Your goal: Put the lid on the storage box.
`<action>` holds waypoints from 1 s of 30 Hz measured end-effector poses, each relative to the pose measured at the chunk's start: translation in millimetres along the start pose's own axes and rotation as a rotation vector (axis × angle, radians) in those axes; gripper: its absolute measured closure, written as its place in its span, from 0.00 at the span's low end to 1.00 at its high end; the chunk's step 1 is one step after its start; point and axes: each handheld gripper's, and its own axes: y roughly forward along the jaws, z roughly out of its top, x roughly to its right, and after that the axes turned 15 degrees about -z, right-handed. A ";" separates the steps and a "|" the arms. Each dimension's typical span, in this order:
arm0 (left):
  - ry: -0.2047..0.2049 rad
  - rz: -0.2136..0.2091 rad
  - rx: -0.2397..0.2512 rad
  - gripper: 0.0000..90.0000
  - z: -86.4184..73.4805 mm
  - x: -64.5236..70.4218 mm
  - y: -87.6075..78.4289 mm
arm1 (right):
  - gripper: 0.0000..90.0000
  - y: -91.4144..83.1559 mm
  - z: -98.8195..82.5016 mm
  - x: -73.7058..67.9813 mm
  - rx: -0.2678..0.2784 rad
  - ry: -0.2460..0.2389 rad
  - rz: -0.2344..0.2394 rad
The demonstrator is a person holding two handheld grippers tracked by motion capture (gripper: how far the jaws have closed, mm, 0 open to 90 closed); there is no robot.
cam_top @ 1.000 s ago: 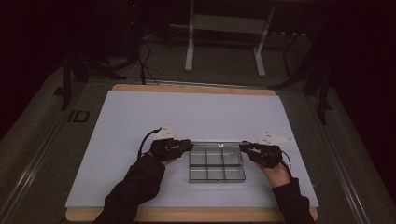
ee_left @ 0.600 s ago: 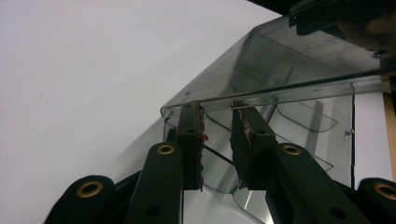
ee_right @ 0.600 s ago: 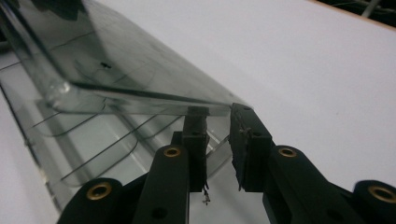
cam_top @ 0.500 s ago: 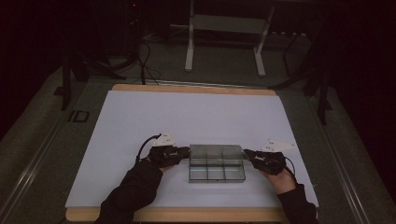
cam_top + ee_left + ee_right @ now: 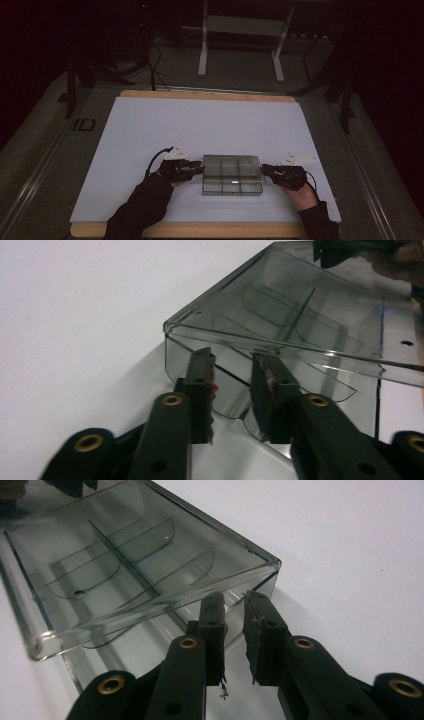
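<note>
Both grippers are set at the short ends of a clear compartment box [image 5: 232, 174], which judging by the pictures is about to be gripped and either lifted or opened; I take the step in hand to be the approach, with no firm grasp yet made. The box lies on the white sheet [image 5: 200, 125] that covers the desk, near the desk's front edge and roughly midway between its left and right edges. The left gripper [image 5: 196, 170] meets the box's left end and the right gripper [image 5: 264, 171] its right end. In the left gripper view the left gripper [image 5: 232, 385] has its jaws parted by a narrow gap, their tips just under the overhanging rim of the lid [image 5: 300, 315] and against the end wall; nothing is pinched between them. In the right gripper view the right gripper [image 5: 232, 625] stands likewise, jaws slightly apart beneath the lid's edge at the box's end wall, clamping nothing that I can see. The next move, as I judge it, calls for each pair of jaws to take the end wall or lid lip squarely and together, since the smooth clear plastic may slip or tilt if one side bites first
</note>
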 end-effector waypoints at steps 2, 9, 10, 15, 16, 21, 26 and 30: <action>-0.008 0.000 -0.002 0.75 -1.2 -1.1 -0.1 | 0.87 0.9 -1.1 0.2 -0.003 0.001 0.000; -0.036 0.005 -0.003 0.72 -8.1 -5.7 0.6 | 0.87 5.6 -4.7 0.6 -0.026 -0.007 -0.008; -0.042 0.004 0.000 0.70 -9.1 -6.5 0.6 | 0.87 6.1 -5.2 1.0 -0.029 -0.008 -0.009; -0.082 -0.008 0.011 0.68 -14.9 -12.3 -0.2 | 0.86 7.5 -7.2 4.0 -0.032 0.006 -0.018; -0.089 -0.011 0.020 0.68 -15.0 -12.9 -0.9 | 0.85 8.0 -7.7 5.0 -0.037 0.006 -0.022; -0.096 0.023 0.038 0.53 -11.5 -13.1 -4.9 | 0.74 7.7 -8.7 8.8 -0.035 0.018 -0.036; -0.151 0.056 0.055 0.20 -8.6 -16.2 -7.8 | 0.51 3.9 -5.5 9.5 -0.014 0.008 -0.050; -0.146 0.016 0.058 0.09 -8.5 -16.6 -9.1 | 0.32 3.2 -3.4 7.7 -0.009 0.009 -0.076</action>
